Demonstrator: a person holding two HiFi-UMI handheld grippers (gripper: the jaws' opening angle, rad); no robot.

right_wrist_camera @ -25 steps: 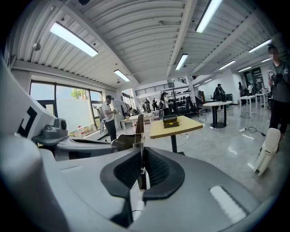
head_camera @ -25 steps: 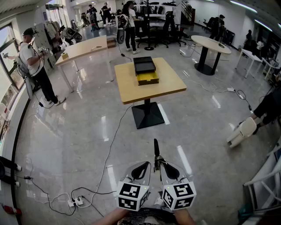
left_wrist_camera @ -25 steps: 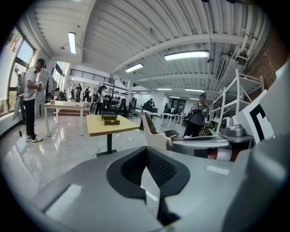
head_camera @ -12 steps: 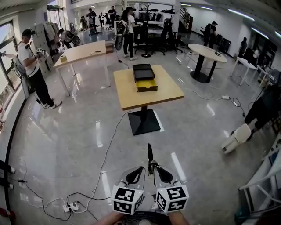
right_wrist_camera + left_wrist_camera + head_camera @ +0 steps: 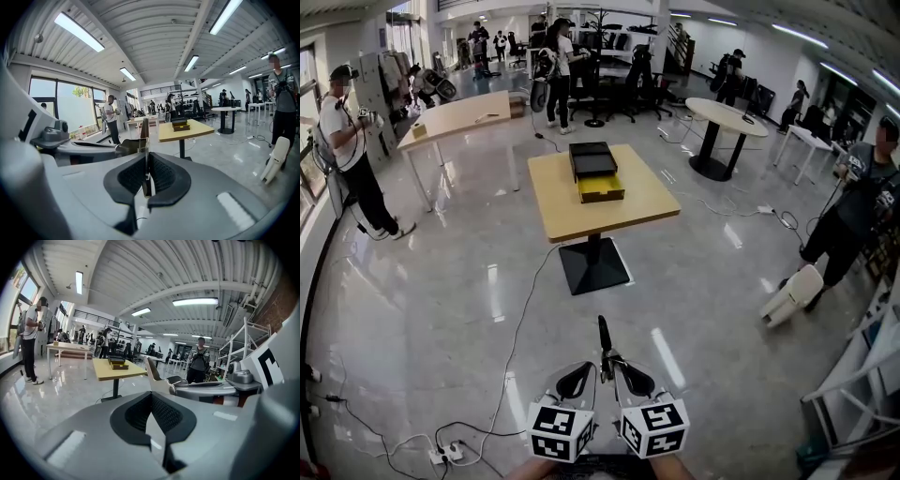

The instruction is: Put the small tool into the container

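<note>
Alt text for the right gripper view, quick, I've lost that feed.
The right gripper has its jaws shut on a thin small tool that sticks out past them. Ahead, across a shiny floor, stands a wooden pedestal table carrying a black and yellow container; people stand in the background.

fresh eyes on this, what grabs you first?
A square wooden pedestal table stands mid-floor, bearing a black-and-yellow box. Nearest the camera, the right claw grips a thin dark tool upright; the left claw beside it is shut and empty.

Container (image 5: 596,172) on table (image 5: 614,214), prob. mid-rear
</note>
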